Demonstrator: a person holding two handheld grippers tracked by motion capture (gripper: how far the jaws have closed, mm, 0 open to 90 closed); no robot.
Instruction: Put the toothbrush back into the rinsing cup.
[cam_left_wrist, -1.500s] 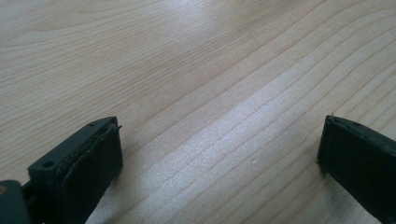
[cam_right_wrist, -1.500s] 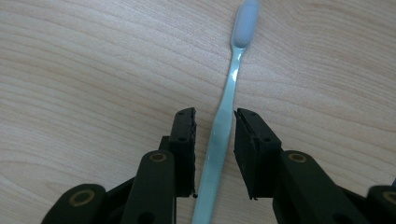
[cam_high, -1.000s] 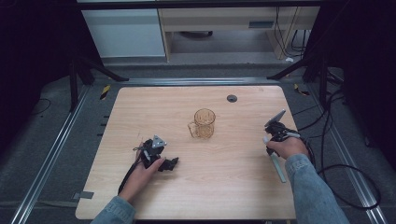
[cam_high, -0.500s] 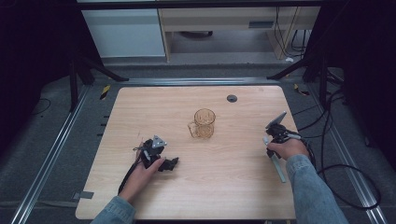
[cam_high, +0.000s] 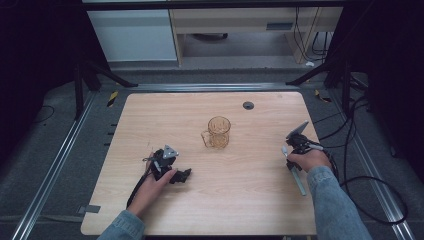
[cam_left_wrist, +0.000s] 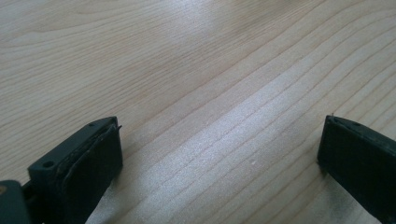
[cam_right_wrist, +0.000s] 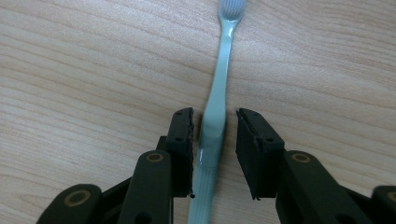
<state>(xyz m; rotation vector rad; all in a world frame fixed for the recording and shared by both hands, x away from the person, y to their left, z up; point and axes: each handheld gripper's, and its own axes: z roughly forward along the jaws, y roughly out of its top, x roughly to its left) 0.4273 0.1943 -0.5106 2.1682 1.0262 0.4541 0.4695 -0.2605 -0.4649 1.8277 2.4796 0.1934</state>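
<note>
Glossy plastic toothbrush (cam_right_wrist: 218, 112), matt wood table (cam_right_wrist: 93, 70)

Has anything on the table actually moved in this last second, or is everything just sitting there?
Hardly anything. The right gripper stays low over the pale green toothbrush, its jaws either side of the handle with small gaps showing, so no firm hold yet. The left gripper rests open on the wooden table as before, and the amber glass mug has not shifted.

A light wooden table (cam_high: 240, 200) carries the things. An amber glass mug (cam_high: 218, 132) stands near its middle. A pale toothbrush (cam_right_wrist: 215, 116) lies by its right edge.
</note>
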